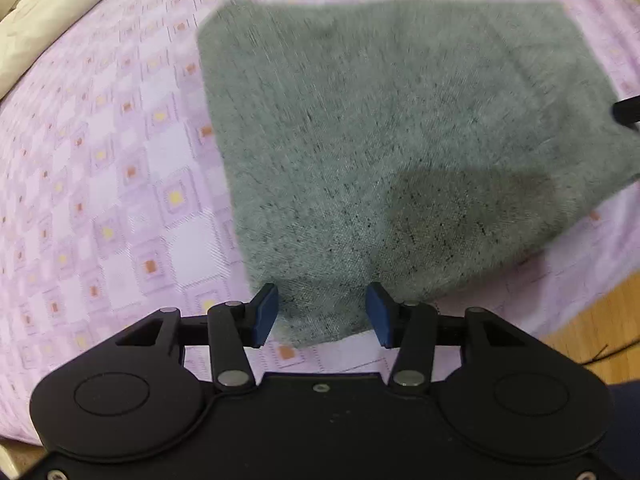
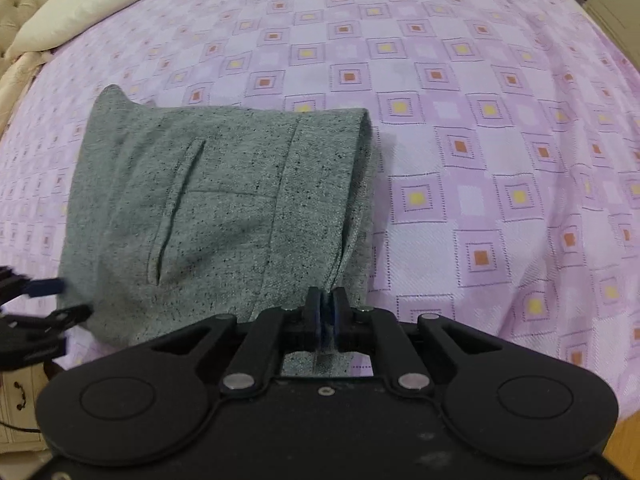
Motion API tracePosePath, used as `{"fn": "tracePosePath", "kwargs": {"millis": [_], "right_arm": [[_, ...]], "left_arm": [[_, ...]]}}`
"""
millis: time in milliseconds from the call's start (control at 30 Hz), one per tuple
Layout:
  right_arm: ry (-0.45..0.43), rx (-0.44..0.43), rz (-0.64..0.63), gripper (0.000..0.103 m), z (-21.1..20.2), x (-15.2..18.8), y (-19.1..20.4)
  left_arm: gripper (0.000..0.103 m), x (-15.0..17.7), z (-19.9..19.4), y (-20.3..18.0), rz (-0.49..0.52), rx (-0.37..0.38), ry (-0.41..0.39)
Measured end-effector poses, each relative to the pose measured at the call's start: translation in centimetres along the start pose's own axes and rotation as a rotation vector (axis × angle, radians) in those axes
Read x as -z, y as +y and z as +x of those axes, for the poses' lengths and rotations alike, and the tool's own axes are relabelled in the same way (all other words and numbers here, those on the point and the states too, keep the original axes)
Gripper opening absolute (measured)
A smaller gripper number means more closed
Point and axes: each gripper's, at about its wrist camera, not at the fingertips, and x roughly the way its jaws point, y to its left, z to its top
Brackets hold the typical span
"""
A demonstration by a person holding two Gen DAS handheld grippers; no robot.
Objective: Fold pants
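Note:
The grey speckled pants (image 1: 400,140) lie folded into a compact rectangle on the lilac checked bedspread (image 1: 100,200). My left gripper (image 1: 322,304) hangs over their near edge, jaws open, the blue pads clear of the cloth on both sides. In the right wrist view the pants (image 2: 224,220) show a pocket slit and a rolled fold along their right side. My right gripper (image 2: 327,300) is shut on the near right edge, a strip of grey fabric pinched between its pads. The left gripper (image 2: 40,304) appears blurred at the pants' near left corner.
The bedspread (image 2: 480,140) stretches wide to the right and beyond the pants. A cream pillow (image 2: 80,8) lies at the far left by a tufted headboard. Wooden floor (image 1: 592,320) shows past the bed's near edge, and a pale drawer unit (image 2: 16,400) stands at lower left.

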Motion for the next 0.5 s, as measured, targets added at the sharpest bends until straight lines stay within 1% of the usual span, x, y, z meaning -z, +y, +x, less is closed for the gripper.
{"fn": "tracePosePath", "kwargs": {"millis": [33,67,100,133,167,200,267,300,367,400,433,500], "right_arm": [[-0.035,0.027,0.038,0.009,-0.9,-0.2,0.0],[-0.091,0.046,0.059,0.013,-2.0,-0.3,0.1],[-0.152,0.058,0.066,0.015,-3.1,-0.5,0.4],[-0.213,0.066,0.061,0.022,-4.0,-0.7,1.0],[-0.247,0.059,0.046,0.031,-4.4,-1.2,1.7],[-0.259,0.044,0.022,0.032,-4.4,-1.8,2.5],[-0.242,0.015,-0.041,0.031,-3.3,-3.3,4.7],[-0.240,0.014,-0.066,0.032,-2.5,-4.0,5.6],[-0.254,0.028,-0.105,0.032,-0.9,-5.0,7.3],[-0.260,0.027,-0.123,0.033,0.0,-5.5,7.8],[-0.247,0.030,-0.134,0.034,1.1,-6.1,8.1],[-0.157,0.056,-0.116,0.035,3.6,-7.3,8.1]], "left_arm": [[0.055,-0.3,-0.9,0.7,-0.001,0.012,-0.029],[0.055,-0.8,-1.6,1.4,-0.004,0.017,-0.057],[0.055,-1.6,-2.4,2.1,-0.009,0.021,-0.089],[0.056,-2.4,-2.9,2.6,-0.019,0.027,-0.117],[0.056,-3.6,-3.2,3.1,-0.033,0.040,-0.142],[0.056,-4.9,-3.1,3.5,-0.048,0.056,-0.159],[0.056,-7.5,-2.3,3.8,-0.062,0.079,-0.176],[0.056,-8.7,-1.7,3.5,-0.059,0.069,-0.184],[0.057,-11.0,0.3,3.5,-0.061,0.021,-0.201],[0.056,-12.0,1.1,3.3,-0.067,-0.002,-0.191],[0.056,-13.0,2.2,3.6,-0.079,-0.011,-0.168],[0.058,-14.3,4.3,4.3,-0.093,0.011,-0.103]]}}
